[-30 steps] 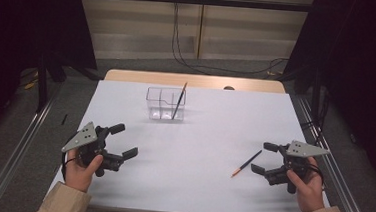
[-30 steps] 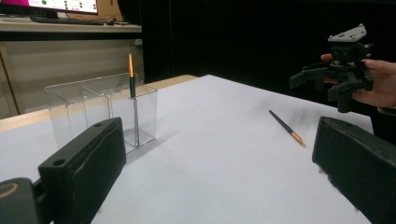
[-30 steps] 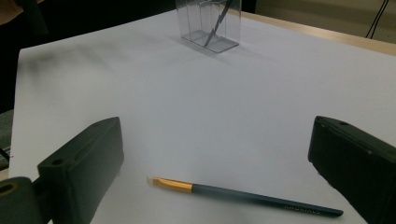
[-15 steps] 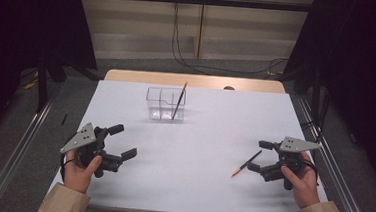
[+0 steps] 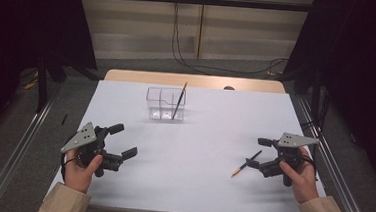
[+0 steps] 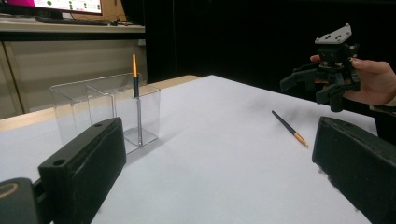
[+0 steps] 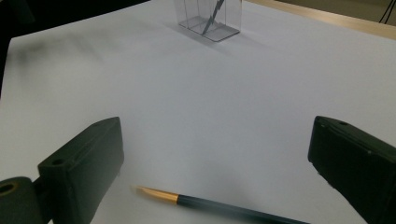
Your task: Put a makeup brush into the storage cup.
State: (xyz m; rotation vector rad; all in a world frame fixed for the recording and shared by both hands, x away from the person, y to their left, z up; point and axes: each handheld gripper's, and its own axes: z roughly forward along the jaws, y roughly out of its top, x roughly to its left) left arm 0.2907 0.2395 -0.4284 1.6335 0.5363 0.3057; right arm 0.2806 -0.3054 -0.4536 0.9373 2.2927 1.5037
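Note:
A dark pencil with an orange end (image 5: 245,164) (image 7: 219,203) (image 6: 289,128) lies on the white table (image 5: 209,132) at the right. My right gripper (image 5: 256,152) (image 7: 215,172) is open, low over the table, and the pencil's dark end reaches in between its jaws. A clear divided box (image 5: 165,103) (image 6: 107,112) (image 7: 210,18) stands at the back centre, with a second pencil (image 5: 179,100) (image 6: 136,88) leaning upright in its right compartment. My left gripper (image 5: 125,140) (image 6: 219,177) is open at the front left and holds nothing.
The table's wooden far edge (image 5: 193,80) shows beyond the white sheet. Metal rails (image 5: 17,149) run along both sides of the table. Cables (image 5: 180,45) lie on the floor behind. In the left gripper view the other hand and gripper (image 6: 303,88) hover beyond the loose pencil.
My right gripper has shifted a little left and forward, closing in on the loose pencil's dark end. The left gripper and both pencils stay where they were.

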